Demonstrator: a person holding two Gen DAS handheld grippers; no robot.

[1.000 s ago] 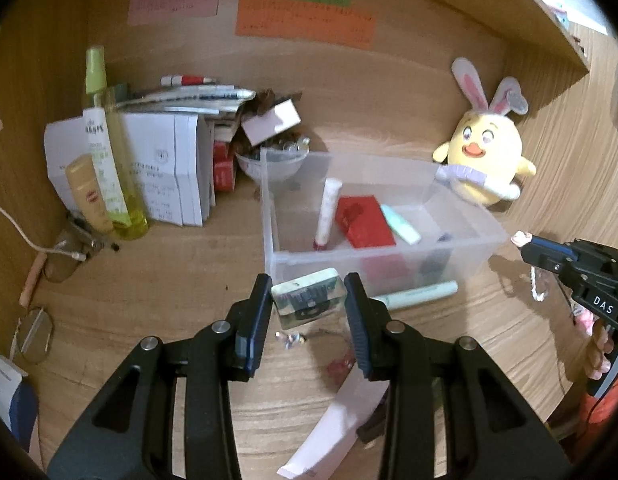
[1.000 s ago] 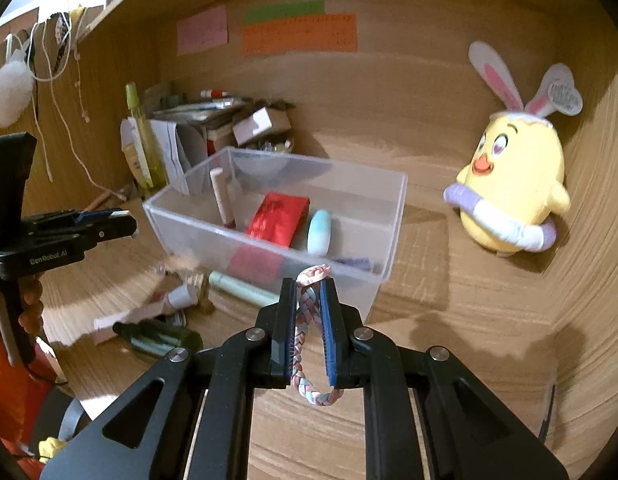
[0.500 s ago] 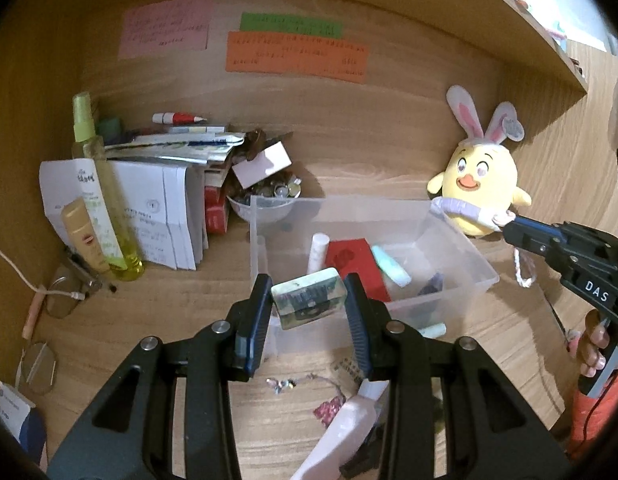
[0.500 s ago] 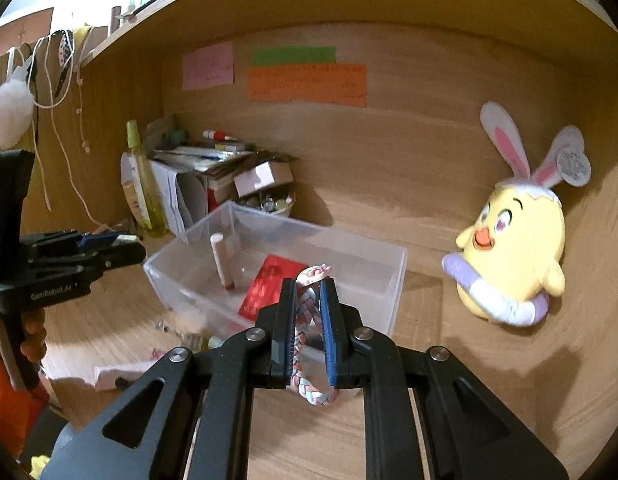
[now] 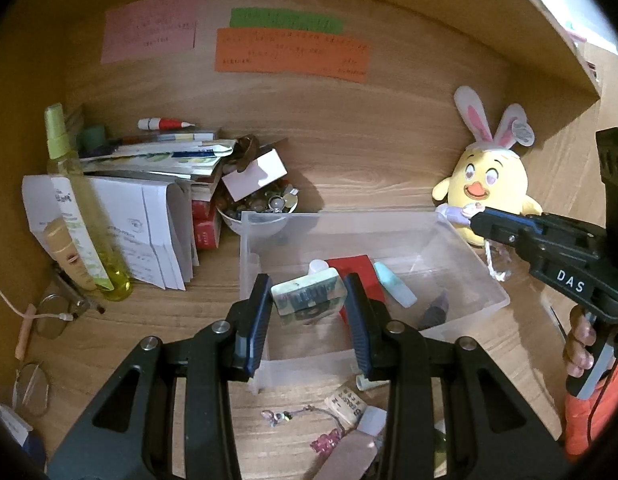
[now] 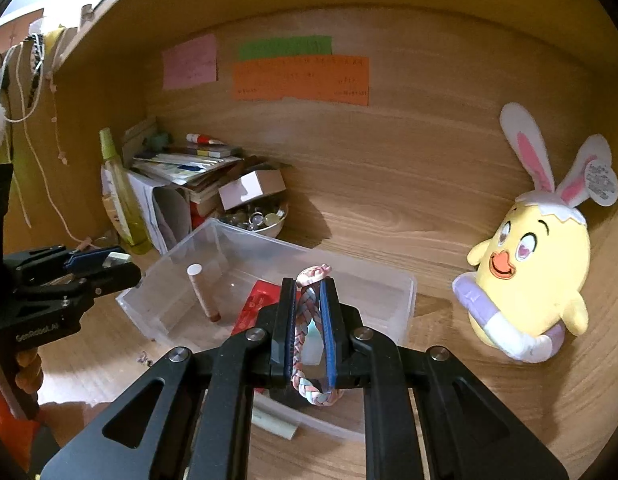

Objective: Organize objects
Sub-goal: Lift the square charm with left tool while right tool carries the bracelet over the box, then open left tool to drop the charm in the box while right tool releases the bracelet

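L gripper [image 5: 308, 300] clamps small clear-cased block [image 5: 308, 295] by its short ends, prob light/stiff/slick; R gripper [image 6: 309, 320] pinches soft braided band [image 6: 308, 332] mid-loop, floppy, both over clear bin [image 5: 461, 256].

desk [image 5: 349, 184]: wood grain, smooth, matt
bin [image 5: 461, 248]: clear plastic, glossy
bracelet [image 6: 309, 312]: braided cloth
chick toy [image 6: 541, 264]: plush
wall notes [image 5: 289, 56]: matt paper
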